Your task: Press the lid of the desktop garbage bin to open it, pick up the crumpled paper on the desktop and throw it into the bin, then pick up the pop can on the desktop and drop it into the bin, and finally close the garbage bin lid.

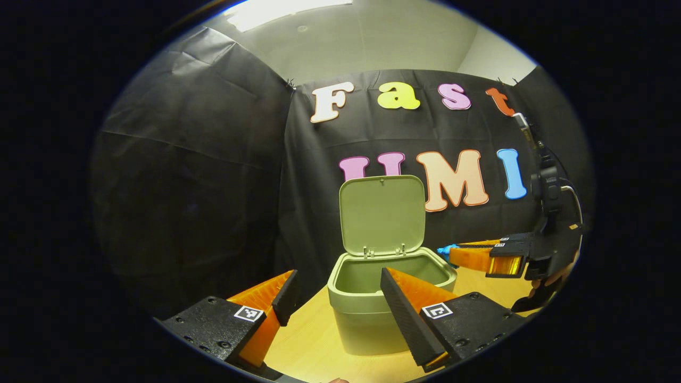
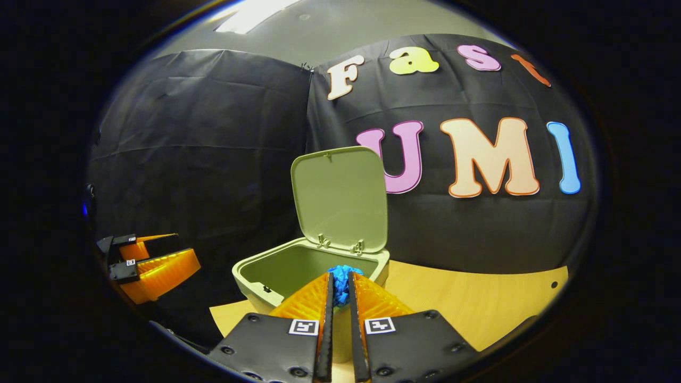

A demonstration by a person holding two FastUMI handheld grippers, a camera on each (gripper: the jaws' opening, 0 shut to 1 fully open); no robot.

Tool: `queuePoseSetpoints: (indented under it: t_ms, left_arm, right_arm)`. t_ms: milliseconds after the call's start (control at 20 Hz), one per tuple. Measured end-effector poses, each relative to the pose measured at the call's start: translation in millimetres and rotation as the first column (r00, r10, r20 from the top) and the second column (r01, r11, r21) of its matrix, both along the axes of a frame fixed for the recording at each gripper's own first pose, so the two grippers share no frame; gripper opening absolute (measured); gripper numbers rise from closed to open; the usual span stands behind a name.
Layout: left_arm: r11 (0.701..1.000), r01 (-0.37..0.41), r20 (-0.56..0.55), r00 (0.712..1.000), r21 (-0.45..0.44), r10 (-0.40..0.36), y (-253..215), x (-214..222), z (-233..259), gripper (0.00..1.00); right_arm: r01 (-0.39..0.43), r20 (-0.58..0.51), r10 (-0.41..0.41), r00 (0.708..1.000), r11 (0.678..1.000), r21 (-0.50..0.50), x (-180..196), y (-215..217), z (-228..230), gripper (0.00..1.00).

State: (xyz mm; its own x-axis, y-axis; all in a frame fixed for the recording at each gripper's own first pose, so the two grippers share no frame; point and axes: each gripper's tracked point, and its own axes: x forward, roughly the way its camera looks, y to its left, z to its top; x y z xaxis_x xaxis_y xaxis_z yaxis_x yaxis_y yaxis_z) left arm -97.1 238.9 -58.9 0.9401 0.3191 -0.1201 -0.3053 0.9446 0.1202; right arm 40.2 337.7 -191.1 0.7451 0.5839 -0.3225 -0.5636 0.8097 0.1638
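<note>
The green desktop bin stands on the wooden table with its lid tipped up and back. My left gripper is open just in front of the bin, nothing between its fingers. From the right, my right gripper reaches toward the bin's rim. In the right gripper view that gripper is shut on the crumpled blue paper, held over the near rim of the open bin, whose lid stands upright. The left gripper shows open at far left. I see no pop can.
The light wooden tabletop stretches to the right of the bin. Black cloth walls close the booth behind and to the left. A hand holds the right gripper at the right edge of the left gripper view.
</note>
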Motion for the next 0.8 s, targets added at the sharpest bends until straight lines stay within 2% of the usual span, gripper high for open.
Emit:
queuePoseSetpoints:
  t_ms: [50,250,300,350,450,550,600,800]
  left_arm:
    - [1.0,0.004,-0.001,1.0,0.001,-0.004,3.5,1.8,-0.3,0.92]
    - [0.999,0.032,0.011,0.999,-0.005,-0.031,1.0,14.8,0.5,0.92]
    - [0.999,0.04,0.016,0.999,-0.01,-0.04,-2.4,18.7,2.0,0.95]
    - [0.999,0.049,0.019,0.999,-0.017,-0.049,-7.0,22.5,0.3,0.92]
    - [0.997,0.07,0.027,0.997,-0.029,-0.069,-19.3,30.5,0.7,0.92]
    - [0.995,0.099,0.037,0.995,-0.03,-0.098,-35.8,38.7,2.6,0.92]
    - [0.993,0.114,0.041,0.993,-0.027,-0.113,-45.1,43.2,4.1,0.95]
    - [0.984,0.171,0.045,0.985,-0.039,-0.169,-82.4,58.6,4.4,0.92]
  right_arm:
    - [0.0,-0.007,0.0,1.0,1.0,-0.001,0.5,5.1,-3.8,0.17]
    - [0.011,-0.012,-0.011,1.0,1.0,0.003,0.8,5.6,-3.6,0.81]
    - [0.02,-0.001,-0.02,1.0,1.0,0.003,3.6,1.5,-2.7,0.97]
    - [0.028,0.009,-0.028,1.0,1.0,-0.003,4.6,-5.8,0.4,0.96]
    - [0.055,0.032,-0.054,0.998,0.998,-0.021,11.1,-22.8,6.4,0.96]
    - [0.089,0.061,-0.087,0.994,0.996,-0.029,15.1,-48.1,16.4,0.96]
    - [0.107,0.071,-0.104,0.992,0.994,-0.033,16.6,-62.4,19.5,0.96]
    - [0.191,0.083,-0.186,0.979,0.98,-0.054,21.9,-122.7,25.1,0.96]
